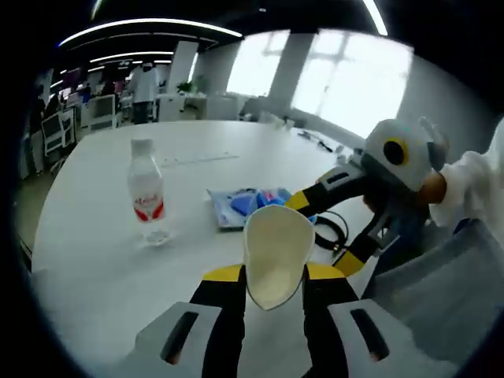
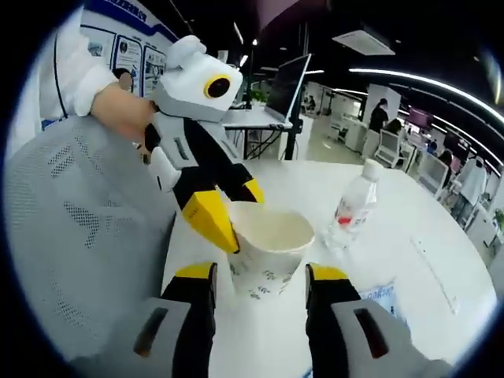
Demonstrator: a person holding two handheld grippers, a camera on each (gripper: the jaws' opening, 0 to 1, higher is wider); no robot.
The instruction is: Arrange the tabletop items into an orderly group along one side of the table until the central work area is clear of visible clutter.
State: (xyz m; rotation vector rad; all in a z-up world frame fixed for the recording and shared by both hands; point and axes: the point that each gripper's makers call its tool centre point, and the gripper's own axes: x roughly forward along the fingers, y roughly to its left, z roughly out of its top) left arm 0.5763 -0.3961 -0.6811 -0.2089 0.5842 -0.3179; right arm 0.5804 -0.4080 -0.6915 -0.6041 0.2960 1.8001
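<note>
You are mid-carry with a paper cup, lifted above the white surface. Your left claw is clenched on the cup's rim, squeezing it narrow. Your right claw stands wide apart around the cup's base; whether its tips touch the cup is unclear. A water bottle, a blue packet and a black cable sit mid-surface. Next, I judge, set the cup down upright beside one edge.

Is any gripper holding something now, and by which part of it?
The left gripper holds the paper cup by its rim. The right gripper is open around the cup.
</note>
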